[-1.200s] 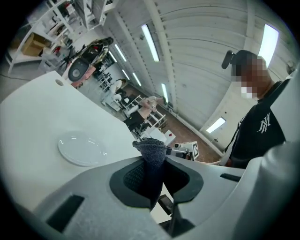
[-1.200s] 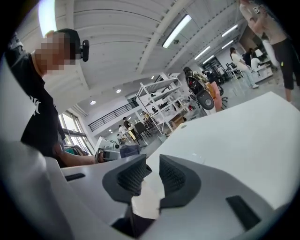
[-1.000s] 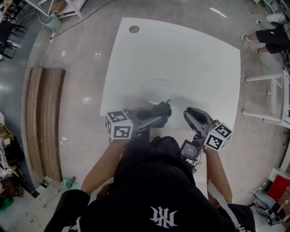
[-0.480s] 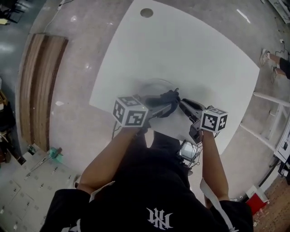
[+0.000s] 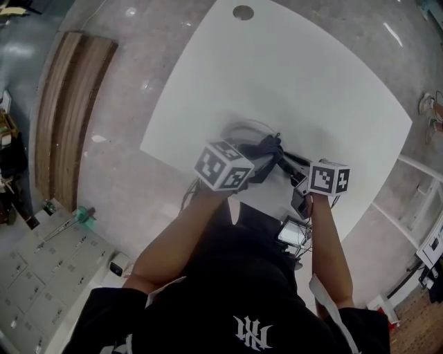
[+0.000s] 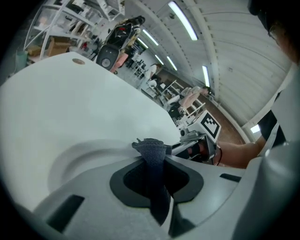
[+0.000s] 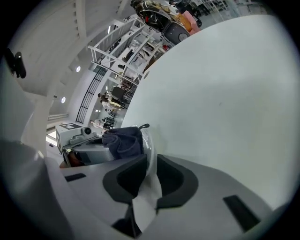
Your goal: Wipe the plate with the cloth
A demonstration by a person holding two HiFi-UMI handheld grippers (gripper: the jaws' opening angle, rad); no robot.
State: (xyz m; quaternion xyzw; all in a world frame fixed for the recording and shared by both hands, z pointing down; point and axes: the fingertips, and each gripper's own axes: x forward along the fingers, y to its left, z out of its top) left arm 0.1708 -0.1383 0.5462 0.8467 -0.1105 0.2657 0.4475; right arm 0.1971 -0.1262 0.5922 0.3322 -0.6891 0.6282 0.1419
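The plate sits on the near part of the worktop, directly ahead of the person. The left gripper reaches in from the left and the right gripper from the right. Their jaws meet at the plate's near right side. The cloth is clamped between the left jaws and protrudes ahead of them at the plate rim. The right jaws close on that rim, just right of the cloth. A grommet sits in the worktop's far corner. A bench lies on the floor, left of the worktop.
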